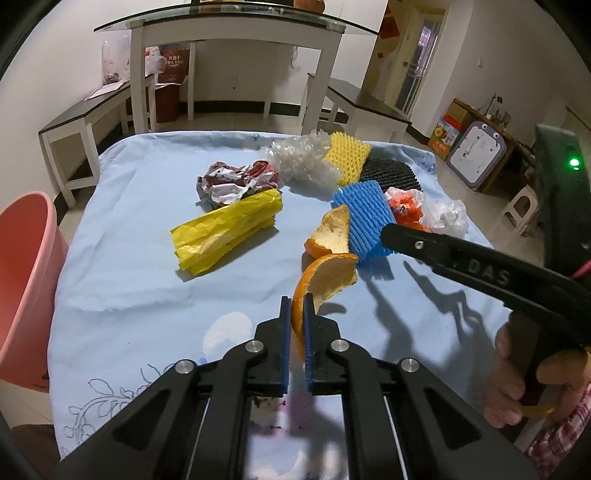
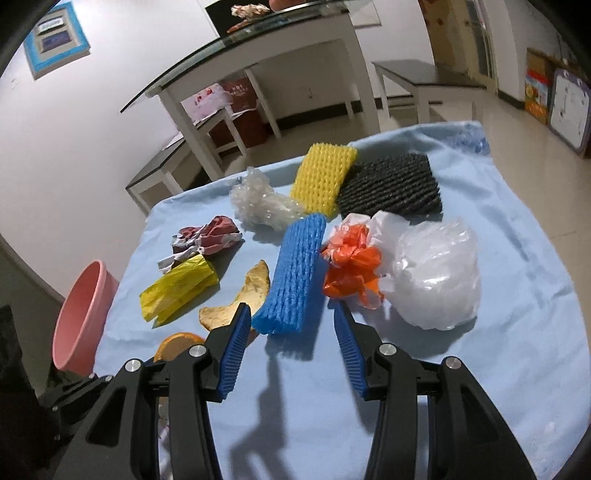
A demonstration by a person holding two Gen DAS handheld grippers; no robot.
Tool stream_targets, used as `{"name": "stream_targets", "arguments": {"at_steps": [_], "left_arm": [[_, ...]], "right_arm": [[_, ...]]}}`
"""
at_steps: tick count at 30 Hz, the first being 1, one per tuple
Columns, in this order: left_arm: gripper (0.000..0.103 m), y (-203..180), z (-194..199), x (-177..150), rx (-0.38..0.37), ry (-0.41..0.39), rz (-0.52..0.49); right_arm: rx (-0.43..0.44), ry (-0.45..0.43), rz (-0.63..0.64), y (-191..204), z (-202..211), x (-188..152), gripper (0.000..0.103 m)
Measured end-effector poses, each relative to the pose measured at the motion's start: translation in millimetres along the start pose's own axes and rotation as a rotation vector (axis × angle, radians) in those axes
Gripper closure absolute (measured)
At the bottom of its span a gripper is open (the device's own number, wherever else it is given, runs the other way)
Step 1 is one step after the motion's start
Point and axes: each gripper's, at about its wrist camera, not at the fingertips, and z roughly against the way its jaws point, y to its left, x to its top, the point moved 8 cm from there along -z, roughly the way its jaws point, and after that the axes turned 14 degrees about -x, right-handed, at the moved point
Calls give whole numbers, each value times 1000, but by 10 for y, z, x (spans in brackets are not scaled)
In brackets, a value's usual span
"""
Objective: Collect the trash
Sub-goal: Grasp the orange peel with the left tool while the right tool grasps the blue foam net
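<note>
Gripping a piece of orange peel (image 1: 325, 280), the left gripper (image 1: 296, 325) has its fingers clamped on the rind's lower edge, so the piece stands upright and clear of the cloth, judged ready to carry to the pink bin (image 1: 26, 280) at the table's left side.

Right gripper (image 2: 291, 332): fingers spread wide, empty, flanking the near end of the blue foam net (image 2: 291, 273) without touching it; judged lined up for the next pick.

Trash left on the table, near to far:
- second peel (image 2: 236, 299), pith up, touching the blue net's left side
- folded yellow bag (image 2: 177, 291), left of that peel
- orange-and-white bag (image 2: 351, 266) and clear crumpled bag (image 2: 439, 273), right of the blue net
- crumpled red-and-white paper (image 2: 207, 240)
- clear bubble film (image 2: 258, 203)
- yellow foam net (image 2: 325, 177) and black foam net (image 2: 391, 184), side by side at the far edge

Surface: pale blue cloth (image 2: 480, 369) with a floral print at the near hem, creased, covering the table.

Room: white walls, tiled floor, glass-topped white table (image 1: 236, 22) with dark benches (image 1: 85, 114), cartons and a drawing board (image 1: 476, 155) at right.
</note>
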Motion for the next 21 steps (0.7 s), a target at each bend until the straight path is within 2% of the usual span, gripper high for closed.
{"name": "stream_targets", "arguments": {"at_steps": [3, 5, 7, 15, 21], "left_arm": [[97, 5, 43, 2, -6, -7, 2], [97, 14, 75, 8, -10, -13, 7], [97, 21, 107, 2, -10, -19, 9], [97, 86, 293, 51, -5, -65, 27], [97, 163, 500, 135, 3, -120, 46]], "right_arm": [[3, 4, 8, 48, -39, 4, 70], [1, 5, 21, 78, -48, -3, 86], [-3, -2, 31, 97, -35, -8, 96], [-40, -108, 91, 154, 272, 36, 97], [-28, -182, 125, 274, 548, 97, 98]]}}
